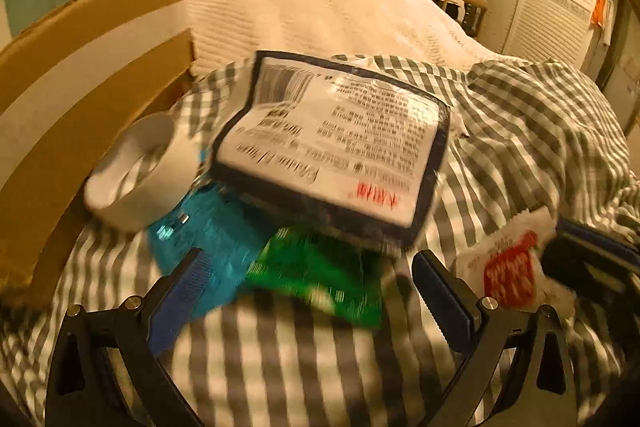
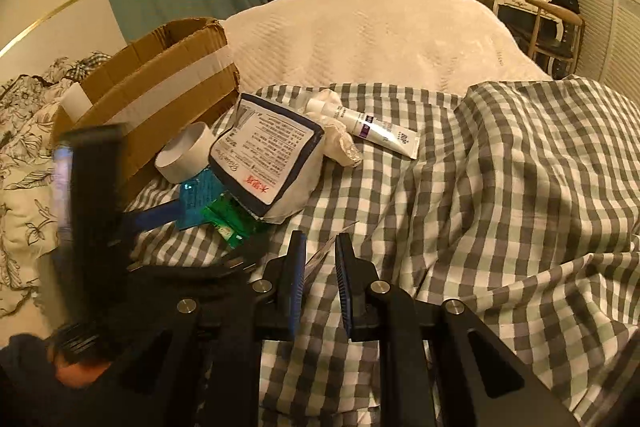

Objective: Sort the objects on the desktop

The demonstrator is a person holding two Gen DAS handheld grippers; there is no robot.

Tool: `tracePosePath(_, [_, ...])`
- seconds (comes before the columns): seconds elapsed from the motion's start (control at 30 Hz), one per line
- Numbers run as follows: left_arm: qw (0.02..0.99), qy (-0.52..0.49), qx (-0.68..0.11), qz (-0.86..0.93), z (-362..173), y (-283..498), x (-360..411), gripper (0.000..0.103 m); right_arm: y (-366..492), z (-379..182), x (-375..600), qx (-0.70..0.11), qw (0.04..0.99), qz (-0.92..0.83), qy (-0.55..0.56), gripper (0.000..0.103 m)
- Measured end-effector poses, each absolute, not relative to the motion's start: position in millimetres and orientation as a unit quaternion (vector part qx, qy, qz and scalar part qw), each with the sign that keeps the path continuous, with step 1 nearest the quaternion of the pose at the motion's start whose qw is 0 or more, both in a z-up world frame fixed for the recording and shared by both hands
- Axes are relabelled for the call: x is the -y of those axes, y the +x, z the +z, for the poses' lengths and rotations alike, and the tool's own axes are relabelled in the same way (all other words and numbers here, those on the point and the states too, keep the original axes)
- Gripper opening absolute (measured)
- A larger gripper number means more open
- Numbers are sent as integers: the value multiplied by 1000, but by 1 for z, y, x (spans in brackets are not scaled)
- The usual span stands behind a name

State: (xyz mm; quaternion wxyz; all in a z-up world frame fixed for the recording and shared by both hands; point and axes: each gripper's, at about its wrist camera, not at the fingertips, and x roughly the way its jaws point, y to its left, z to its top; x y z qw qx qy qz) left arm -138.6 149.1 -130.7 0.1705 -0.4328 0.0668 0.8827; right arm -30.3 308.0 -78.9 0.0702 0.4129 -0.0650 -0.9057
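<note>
Right wrist view: my right gripper [image 2: 320, 247] had closed on one thin red-and-white sachet [image 1: 508, 275], lifted off the checked cloth [image 2: 500, 195]. My left gripper [image 1: 308, 271] stood wide open over the pile: one tissue pack [image 1: 332, 143], one tape roll [image 1: 136, 171], one blue packet [image 1: 216, 227], one green packet [image 1: 320, 267]. One tube [image 2: 372, 127] and one cardboard box [image 2: 160, 87] lay behind.

Checked bedsheet [image 2: 500, 187], cardboard box [image 2: 160, 83], tube [image 2: 372, 125]

Beside the brown cardboard box [image 2: 160, 95], the navy-edged white plastic pack [image 1: 336, 143] carries a barcode, dense black print too blurred to read, a cursive brand line and red characters, none legible.
</note>
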Motion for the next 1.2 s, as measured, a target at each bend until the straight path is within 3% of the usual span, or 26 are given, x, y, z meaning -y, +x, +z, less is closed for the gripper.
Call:
tracePosePath(0.07, [168,-438,-74,880,-134,-143,-154,98,-32,-79,-307,68,78,-904,414,14])
tracePosePath(0.13, [171,-429,-93,882,-134,-141,-159,74,-32,-79,-307,70,80,-905,412,15])
tracePosePath(0.2, [177,-421,-111,883,-132,-135,-163,58,-33,-80,-306,70,82,-904,414,15])
tracePosePath(0.3, [174,-415,-116,886,-128,-129,-162,47,-32,-80,-306,71,82,-904,414,14])
tracePosePath(0.7, [229,-434,-27,871,-104,-84,-100,42,-13,-78,-302,70,92,-904,412,15])
tracePosePath(0.83, [215,-418,-7,883,-92,-64,-75,36,-1,-78,-296,69,102,-903,412,15])
tracePosePath(0.87, [216,-409,4,887,-88,-59,-68,33,3,-78,-295,71,106,-902,413,15])
tracePosePath(0.9, [220,-401,16,889,-85,-55,-62,19,6,-78,-293,70,106,-903,411,15])
tracePosePath(1.2, [210,-412,39,886,-97,-53,-48,19,20,-81,-286,54,87,-901,421,15])
